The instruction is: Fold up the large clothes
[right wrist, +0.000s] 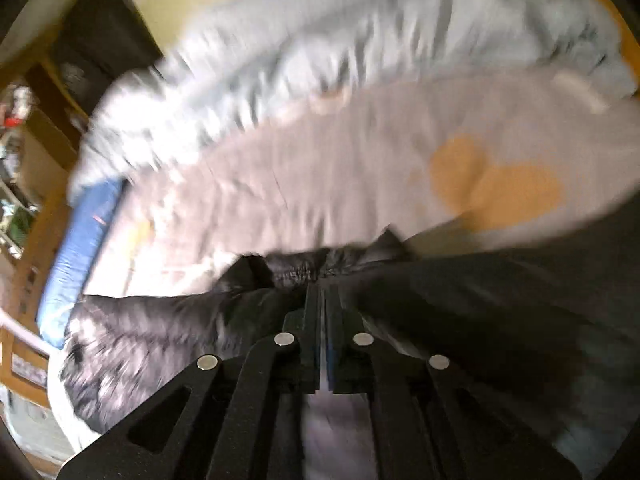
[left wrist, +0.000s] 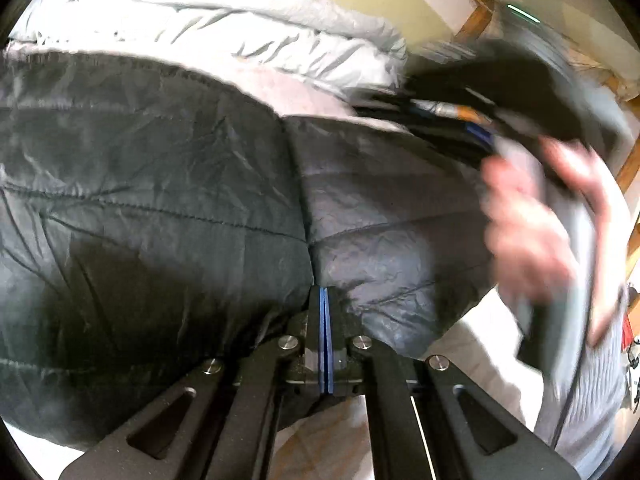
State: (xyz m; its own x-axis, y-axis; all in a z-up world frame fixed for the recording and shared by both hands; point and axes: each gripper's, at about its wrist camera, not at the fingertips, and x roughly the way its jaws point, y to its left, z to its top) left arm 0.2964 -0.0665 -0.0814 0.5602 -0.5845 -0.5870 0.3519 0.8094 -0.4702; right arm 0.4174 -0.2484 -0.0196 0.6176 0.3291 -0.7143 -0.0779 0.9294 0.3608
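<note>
**Both tongs pinched on the dark jacket, spread across the bed**

The dark quilted jacket point(left wrist: 160, 200) lies on the bed point(right wrist: 360, 168), directly ahead of and under the left tongs point(left wrist: 324, 300). Its centre seam runs straight away from those tips, so its long axis follows the line the left tongs point along. Their blue pads are pressed together at the near hem, with the fabric bunched at the tips; they appear to be pinching that edge.

The right tongs point(right wrist: 322, 292) are likewise pressed together, with a gathered, puckered edge of the jacket at their tips; the picture is blurred, but they look to be gripping it. From them the jacket trails down to the left and off to the right.

In the left view a person's hand point(left wrist: 532, 224) holds the right tool beyond and to the right of the left tongs, over the jacket's far right side. A pale duvet point(left wrist: 200, 20) lies beyond the jacket.

The coming fold probably turns on the right-hand edge crossing over that seam.
</note>
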